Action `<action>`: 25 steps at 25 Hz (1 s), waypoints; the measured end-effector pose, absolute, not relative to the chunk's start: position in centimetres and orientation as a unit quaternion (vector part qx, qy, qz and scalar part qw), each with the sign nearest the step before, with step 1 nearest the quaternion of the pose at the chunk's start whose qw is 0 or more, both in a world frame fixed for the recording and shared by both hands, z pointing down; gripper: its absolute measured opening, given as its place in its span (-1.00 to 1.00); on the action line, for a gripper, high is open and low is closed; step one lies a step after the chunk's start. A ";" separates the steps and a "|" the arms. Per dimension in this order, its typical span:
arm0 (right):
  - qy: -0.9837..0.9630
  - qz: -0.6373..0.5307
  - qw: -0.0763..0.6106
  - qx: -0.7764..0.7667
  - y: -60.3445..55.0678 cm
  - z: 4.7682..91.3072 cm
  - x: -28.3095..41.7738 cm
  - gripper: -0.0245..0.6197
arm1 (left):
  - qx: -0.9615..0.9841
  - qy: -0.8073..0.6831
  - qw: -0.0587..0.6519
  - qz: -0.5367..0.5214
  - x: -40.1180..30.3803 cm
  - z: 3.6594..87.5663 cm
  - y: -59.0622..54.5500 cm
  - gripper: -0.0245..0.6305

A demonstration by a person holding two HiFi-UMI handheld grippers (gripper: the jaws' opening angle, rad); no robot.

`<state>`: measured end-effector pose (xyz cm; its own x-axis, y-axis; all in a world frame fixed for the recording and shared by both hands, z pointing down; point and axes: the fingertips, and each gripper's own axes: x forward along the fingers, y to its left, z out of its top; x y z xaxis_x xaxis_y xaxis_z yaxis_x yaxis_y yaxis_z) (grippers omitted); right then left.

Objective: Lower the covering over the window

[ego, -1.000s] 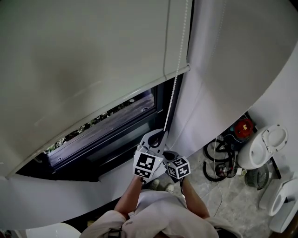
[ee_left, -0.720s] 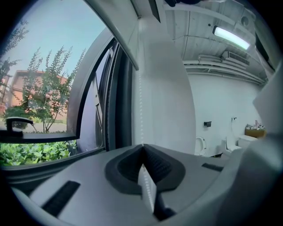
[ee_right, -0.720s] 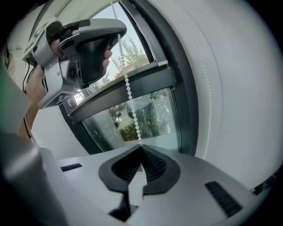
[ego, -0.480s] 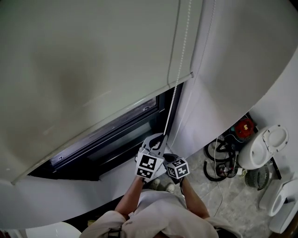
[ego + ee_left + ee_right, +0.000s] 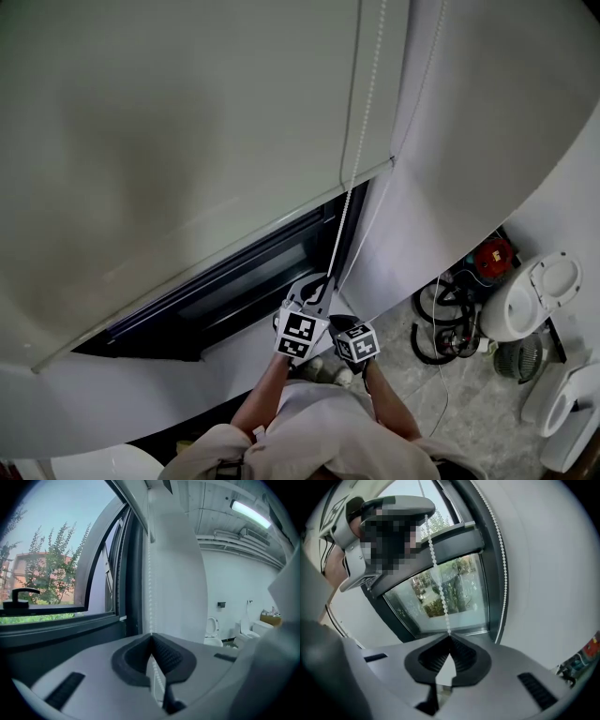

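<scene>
A: So, blind (image 5: pixel 187 141) status?
B: Lower than a second ago, less window (image 5: pixel 248 281) showing. Left hand-held gripper (image 5: pixel 151 637) and right hand-held gripper (image 5: pixel 450 639) both clenched on the bead cord (image 5: pixel 361 141) at the blind's right edge.

pale roller blind (image 5: pixel 187 141) hangs most of the way down the dark-framed window (image 5: pixel 253 281), white bead chain (image 5: pixel 361 122) straight along its right edge

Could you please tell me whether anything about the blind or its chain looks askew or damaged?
Nothing stands out. The roller blind hangs smooth, its bottom edge straight, and the bead chain runs taut into the shut left gripper and right gripper.
</scene>
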<state>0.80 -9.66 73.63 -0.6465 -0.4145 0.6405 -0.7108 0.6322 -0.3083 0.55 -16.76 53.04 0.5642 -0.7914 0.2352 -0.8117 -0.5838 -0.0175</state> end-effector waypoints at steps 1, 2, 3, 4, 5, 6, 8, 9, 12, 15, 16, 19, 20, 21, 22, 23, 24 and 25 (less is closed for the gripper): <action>-0.863 0.272 0.271 0.328 -9.5 73.6 1.0 -0.92 | 0.882 -0.456 0.047 0.110 0.4 53.3 -16.8 -0.88; -0.863 0.266 0.273 0.331 -9.5 73.4 1.1 -0.92 | 0.881 -0.458 0.047 0.111 0.2 53.5 -17.0 -0.88; -0.865 0.260 0.272 0.334 -9.5 73.0 1.2 -0.91 | 0.880 -0.460 0.047 0.111 0.0 53.6 -17.1 -0.88; -0.867 0.254 0.265 0.337 -9.7 72.3 1.4 -0.88 | 0.879 -0.462 0.047 0.110 -0.3 53.6 -17.2 -0.88; -0.870 0.248 0.255 0.341 -9.9 71.3 1.6 -0.79 | 0.878 -0.463 0.046 0.110 -0.4 53.7 -17.3 -0.88; -0.873 0.241 0.243 0.347 -10.1 70.1 1.9 -0.73 | 0.878 -0.464 0.045 0.109 -0.5 53.7 -17.3 -0.88; -0.880 0.221 0.211 0.364 -10.6 66.8 2.8 -0.69 | 0.877 -0.466 0.044 0.108 -0.4 53.7 -17.2 -0.88; -0.883 0.208 0.192 0.374 -11.0 64.8 3.3 -0.69 | 0.877 -0.467 0.044 0.107 -0.3 53.7 -17.2 -0.88; -0.893 0.157 0.139 0.398 -12.2 58.4 4.1 -0.69 | 0.877 -0.466 0.044 0.104 -0.3 53.9 -17.0 -0.88; -0.901 0.101 0.098 0.410 -13.2 52.3 4.3 -0.69 | 0.879 -0.465 0.044 0.101 -0.4 53.9 -16.8 -0.88; -0.904 0.085 0.086 0.411 -13.5 50.4 4.3 -0.69 | 0.879 -0.464 0.044 0.100 -0.3 53.9 -16.8 -0.88; -0.911 0.040 0.055 0.406 -14.0 45.6 4.4 -0.69 | 0.881 -0.461 0.045 0.099 0.4 53.9 -16.9 -0.88; -0.914 0.026 0.047 0.402 -14.1 44.2 4.2 -0.69 | 0.881 -0.461 0.046 0.099 0.5 53.9 -16.9 -0.88; -0.916 0.012 0.041 0.399 -14.1 43.0 4.0 -0.69 | 0.881 -0.460 0.046 0.099 0.6 53.9 -16.9 -0.88; -0.918 0.000 0.035 0.395 -14.2 41.9 3.7 -0.69 | 0.881 -0.460 0.046 0.098 0.6 53.9 -16.9 -0.88; -0.919 -0.010 0.031 0.392 -14.3 40.9 3.4 -0.69 | 0.882 -0.459 0.046 0.098 0.7 53.9 -16.9 -0.88; -0.920 -0.020 0.026 0.390 -14.4 40.0 3.1 -0.69 | 0.882 -0.459 0.046 0.098 0.7 53.9 -16.9 -0.88; -0.921 -0.029 0.022 0.387 -14.6 39.2 2.9 -0.69 | 0.882 -0.459 0.046 0.097 0.7 53.9 -16.8 -0.88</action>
